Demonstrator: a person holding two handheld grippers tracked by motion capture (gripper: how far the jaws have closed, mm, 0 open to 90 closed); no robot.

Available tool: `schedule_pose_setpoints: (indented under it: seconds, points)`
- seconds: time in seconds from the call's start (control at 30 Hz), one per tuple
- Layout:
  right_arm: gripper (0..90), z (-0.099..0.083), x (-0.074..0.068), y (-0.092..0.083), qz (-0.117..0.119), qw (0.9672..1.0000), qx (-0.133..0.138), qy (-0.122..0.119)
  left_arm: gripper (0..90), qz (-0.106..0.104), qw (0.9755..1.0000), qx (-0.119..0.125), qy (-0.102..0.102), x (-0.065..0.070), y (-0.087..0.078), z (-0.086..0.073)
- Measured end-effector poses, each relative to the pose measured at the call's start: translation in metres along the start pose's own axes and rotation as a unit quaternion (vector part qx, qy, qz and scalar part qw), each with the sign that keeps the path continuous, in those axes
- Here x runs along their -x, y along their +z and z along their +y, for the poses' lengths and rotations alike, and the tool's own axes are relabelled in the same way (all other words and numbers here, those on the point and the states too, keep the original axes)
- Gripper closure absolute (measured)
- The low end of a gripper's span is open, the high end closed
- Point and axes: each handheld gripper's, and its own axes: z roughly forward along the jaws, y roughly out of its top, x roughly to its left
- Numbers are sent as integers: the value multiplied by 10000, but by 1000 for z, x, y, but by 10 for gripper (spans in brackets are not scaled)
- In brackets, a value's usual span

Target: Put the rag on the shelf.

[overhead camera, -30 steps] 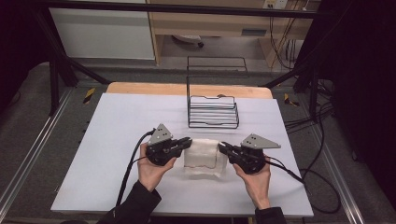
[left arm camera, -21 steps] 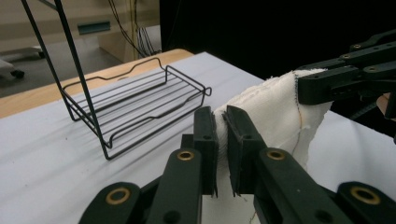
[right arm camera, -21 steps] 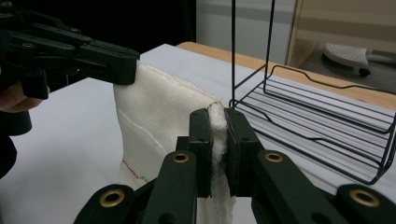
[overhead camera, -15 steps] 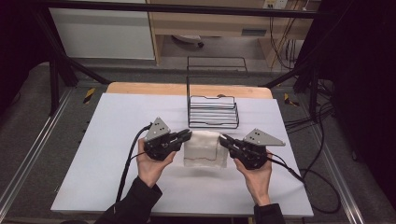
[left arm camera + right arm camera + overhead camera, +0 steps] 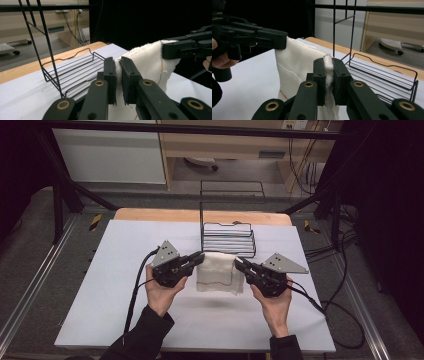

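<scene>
Above the bench's [image 5: 125, 295] middle, your left gripper [image 5: 199, 260] and right gripper [image 5: 239, 265] each pinch the white cloth's [image 5: 218, 270] top corners.

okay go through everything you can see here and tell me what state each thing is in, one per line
left gripper: shut on the white cloth's left top corner.
right gripper: shut on the cloth's right top corner.
white cloth: held up by its two top corners, hanging down toward the table.
wire rack: upright on the table, nothing in it.
</scene>
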Motion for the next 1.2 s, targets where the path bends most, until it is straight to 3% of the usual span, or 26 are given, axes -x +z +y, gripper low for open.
schedule_pose_setpoints:
  seconds: [0.33, 0.83, 1.2]
  points:
    - [827, 13, 0, 0, -45, 9997, 259, -25, 829, 50, 9997, 242, 19, -3, -1, 11]
    - [827, 30, 6, 1, -93, 9989, 455, -68, 830, 70, 9992, 392, 69, -7, 4, 28]
    - [828, 48, 12, 1, -181, 9978, 619, -142, 829, 88, 9981, 587, 165, -11, 8, 51]
